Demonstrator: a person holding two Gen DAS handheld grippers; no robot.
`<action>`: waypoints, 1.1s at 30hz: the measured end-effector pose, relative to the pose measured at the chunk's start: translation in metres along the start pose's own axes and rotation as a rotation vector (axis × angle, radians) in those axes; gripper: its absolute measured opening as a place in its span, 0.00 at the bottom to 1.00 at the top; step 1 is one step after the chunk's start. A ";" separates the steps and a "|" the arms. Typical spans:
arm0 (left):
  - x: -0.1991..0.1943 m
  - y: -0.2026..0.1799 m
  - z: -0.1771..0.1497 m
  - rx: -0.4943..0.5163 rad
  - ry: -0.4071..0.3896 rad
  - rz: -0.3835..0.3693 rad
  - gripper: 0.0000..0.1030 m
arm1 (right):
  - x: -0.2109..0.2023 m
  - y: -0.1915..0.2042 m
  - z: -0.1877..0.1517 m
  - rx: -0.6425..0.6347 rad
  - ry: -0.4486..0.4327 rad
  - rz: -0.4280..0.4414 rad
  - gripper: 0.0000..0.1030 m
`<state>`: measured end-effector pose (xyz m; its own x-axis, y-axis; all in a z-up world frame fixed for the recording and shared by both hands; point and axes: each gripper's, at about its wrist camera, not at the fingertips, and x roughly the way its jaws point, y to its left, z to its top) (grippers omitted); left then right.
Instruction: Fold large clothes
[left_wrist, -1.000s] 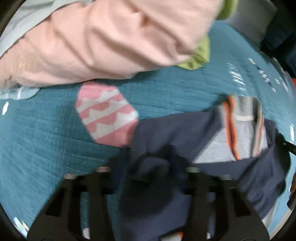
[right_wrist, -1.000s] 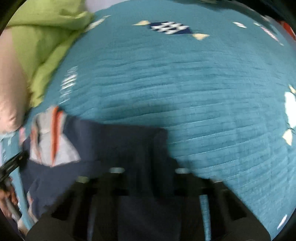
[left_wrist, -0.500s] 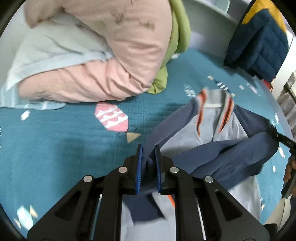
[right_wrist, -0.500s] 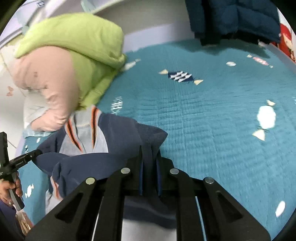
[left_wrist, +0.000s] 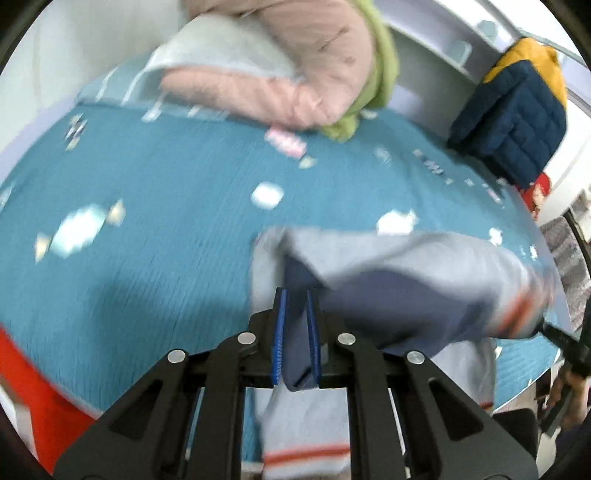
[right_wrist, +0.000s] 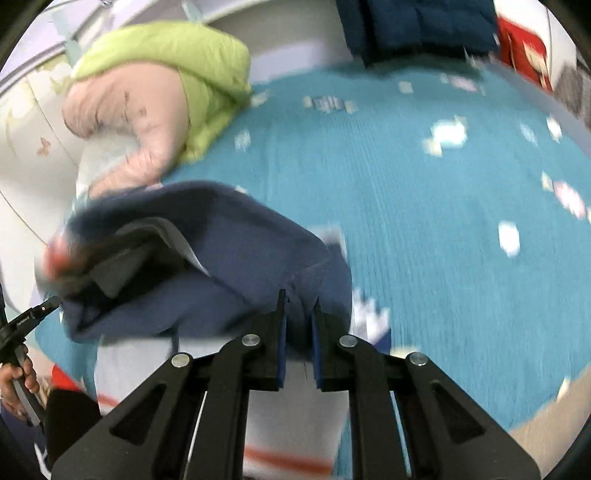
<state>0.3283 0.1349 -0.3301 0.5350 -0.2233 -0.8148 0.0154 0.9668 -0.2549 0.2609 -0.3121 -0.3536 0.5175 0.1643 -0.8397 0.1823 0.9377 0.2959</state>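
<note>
Each gripper had pinched a separate edge of the navy and grey jacket (left_wrist: 406, 291), probably so it could hang between them and be spread over the teal bedspread (left_wrist: 147, 229). The left gripper (left_wrist: 295, 332) was clamped tight on navy cloth, and the right gripper (right_wrist: 298, 332) likewise; the jacket's lower part trailed below, off the bed.

No lettering can be read anywhere (both views are motion-blurred).
</note>
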 end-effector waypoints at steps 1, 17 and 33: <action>0.001 0.006 -0.014 -0.016 0.029 0.005 0.11 | 0.003 -0.005 -0.014 0.020 0.026 -0.012 0.10; 0.039 0.004 -0.033 -0.127 0.167 -0.088 0.36 | -0.024 -0.029 -0.054 0.322 0.021 0.073 0.44; 0.082 0.002 -0.023 -0.340 0.241 -0.070 0.15 | 0.025 -0.040 -0.044 0.643 0.096 0.192 0.21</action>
<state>0.3529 0.1153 -0.4098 0.3289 -0.3485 -0.8777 -0.2563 0.8616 -0.4382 0.2301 -0.3317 -0.4063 0.5195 0.3642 -0.7730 0.5706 0.5256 0.6310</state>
